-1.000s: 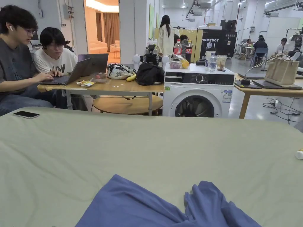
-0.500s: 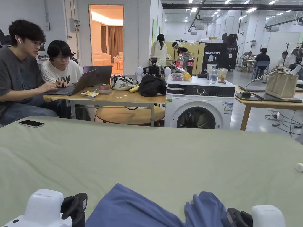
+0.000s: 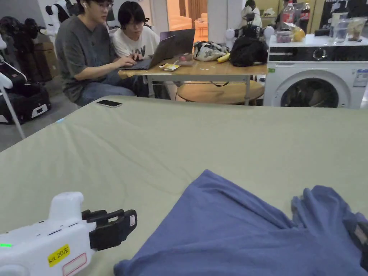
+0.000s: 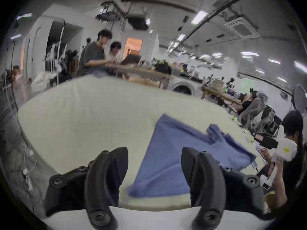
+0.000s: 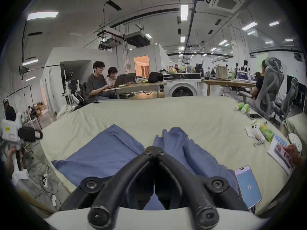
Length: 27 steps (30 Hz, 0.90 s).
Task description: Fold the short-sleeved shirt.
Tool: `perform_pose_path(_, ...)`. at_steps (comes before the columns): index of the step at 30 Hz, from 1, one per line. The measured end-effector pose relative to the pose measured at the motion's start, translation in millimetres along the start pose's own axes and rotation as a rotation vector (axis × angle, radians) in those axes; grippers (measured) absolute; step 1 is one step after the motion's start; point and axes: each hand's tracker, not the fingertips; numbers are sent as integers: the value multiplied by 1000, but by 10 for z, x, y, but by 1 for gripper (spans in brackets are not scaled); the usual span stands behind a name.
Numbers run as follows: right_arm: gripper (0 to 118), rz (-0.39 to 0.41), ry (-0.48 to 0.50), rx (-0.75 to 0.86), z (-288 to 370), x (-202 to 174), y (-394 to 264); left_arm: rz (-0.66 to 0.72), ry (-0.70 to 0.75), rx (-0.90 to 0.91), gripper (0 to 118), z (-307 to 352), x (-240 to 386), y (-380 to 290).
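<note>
My left hand-held gripper is level and pointing forward, jaws spread wide with nothing between them, low over the pale green worktop just off the shirt's left edge; in the head view it sits at 7 o'clock. My right hand-held gripper has its jaws pressed together at the tips, and I cannot tell whether cloth is caught there. The blue short-sleeved shirt lies crumpled at 5 o'clock on the worktop. A phone lies right of it.
</note>
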Motion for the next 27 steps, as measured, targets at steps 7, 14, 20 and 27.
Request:
perform_pose_path(7,0,-52,13,-54,-43,23,-96,118,31,-182,65,-494,-352,-353)
perform_pose_path(14,0,-78,-23,-80,-15,180,-143,44,29,-342,5,-719,-325,-561)
perform_pose_path(20,0,-56,-65,-100,-68,309,-83,-58,86,-370,3,-852,-163,-640)
perform_pose_path(27,60,12,-60,-193,-505,720,433,17,82,-415,2,-875,-169,-588)
